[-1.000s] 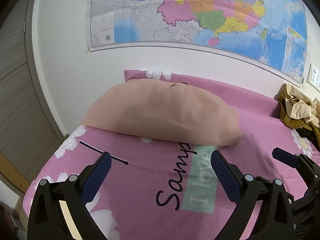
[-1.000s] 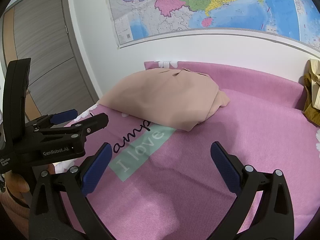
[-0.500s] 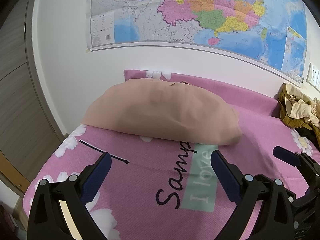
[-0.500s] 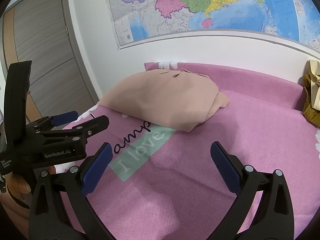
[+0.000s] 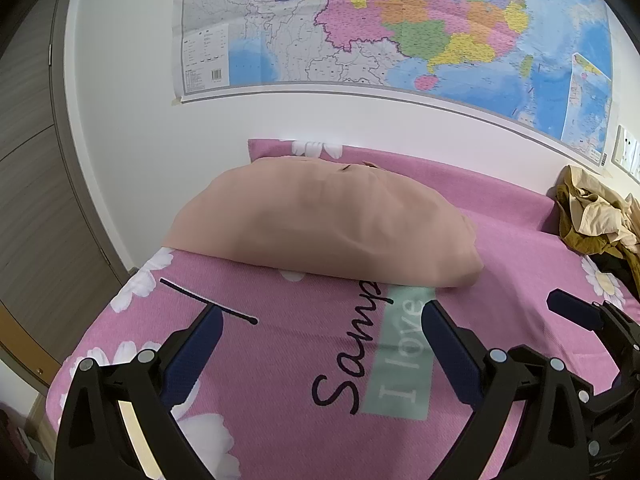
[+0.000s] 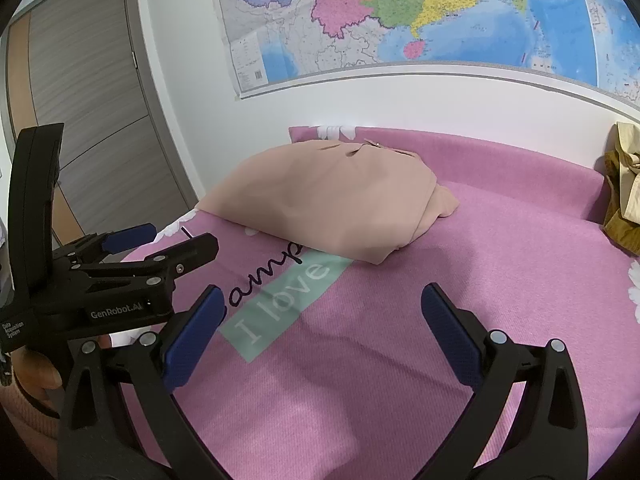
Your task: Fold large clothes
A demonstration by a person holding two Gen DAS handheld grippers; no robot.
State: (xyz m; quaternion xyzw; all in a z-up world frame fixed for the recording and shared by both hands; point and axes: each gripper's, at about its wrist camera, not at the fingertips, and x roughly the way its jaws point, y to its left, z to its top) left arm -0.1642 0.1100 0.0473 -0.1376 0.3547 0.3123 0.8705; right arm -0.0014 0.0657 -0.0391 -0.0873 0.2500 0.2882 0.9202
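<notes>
A folded peach-beige garment [image 5: 320, 224] [image 6: 332, 208] lies in a tidy bundle at the far side of the pink bed, near the wall. My left gripper [image 5: 320, 344] hovers open over the printed sheet, short of the bundle, holding nothing. My right gripper [image 6: 320, 328] is also open and empty, over the sheet in front of the bundle. In the right wrist view the left gripper [image 6: 160, 242] shows at the left edge, held by a hand [image 6: 36, 372]. One blue finger of the right gripper [image 5: 572, 314] shows in the left wrist view.
The pink bedsheet [image 5: 280, 360] [image 6: 440, 280] carries daisies and the words "I love". A heap of tan and olive clothes [image 5: 596, 216] [image 6: 624, 192] sits at the far right. A map [image 5: 400, 28] hangs on the white wall; grey wardrobe doors [image 6: 88, 120] stand left.
The right gripper has drifted slightly lower and right in the left wrist view. The left gripper has sunk a little in the right wrist view. The garment has not moved.
</notes>
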